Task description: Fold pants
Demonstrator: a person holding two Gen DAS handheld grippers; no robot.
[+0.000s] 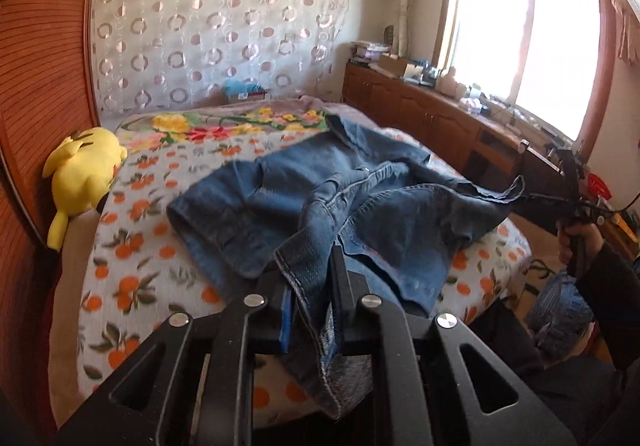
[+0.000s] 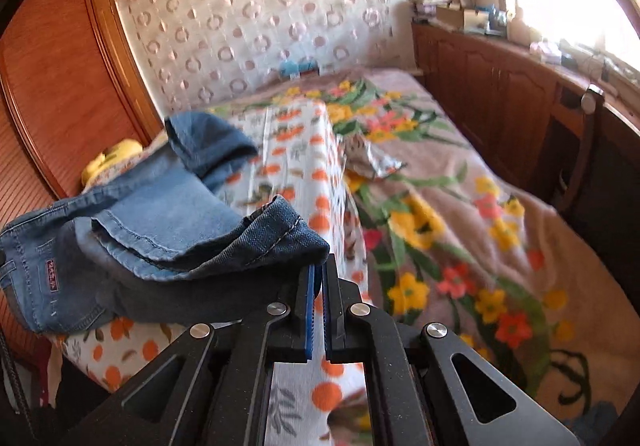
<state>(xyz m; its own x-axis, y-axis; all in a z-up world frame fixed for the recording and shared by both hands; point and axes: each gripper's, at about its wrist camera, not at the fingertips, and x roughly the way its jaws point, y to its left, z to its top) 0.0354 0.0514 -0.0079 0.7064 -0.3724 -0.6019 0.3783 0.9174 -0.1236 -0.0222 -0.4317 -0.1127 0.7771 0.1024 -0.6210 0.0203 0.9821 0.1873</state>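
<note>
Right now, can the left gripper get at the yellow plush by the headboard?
Probably not: the left gripper is shut on the jeans, and the yellow plush lies apart at the bed's far left.

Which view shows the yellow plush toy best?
The left wrist view: the yellow plush toy lies whole and unblocked at the bed's left edge against the wooden panel. In the right wrist view only a yellow sliver peeks out behind the jeans.

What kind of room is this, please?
Most likely a home bedroom: a bed with flowered covers, a yellow plush toy lying on it, and wooden cabinets under a bright window.
</note>
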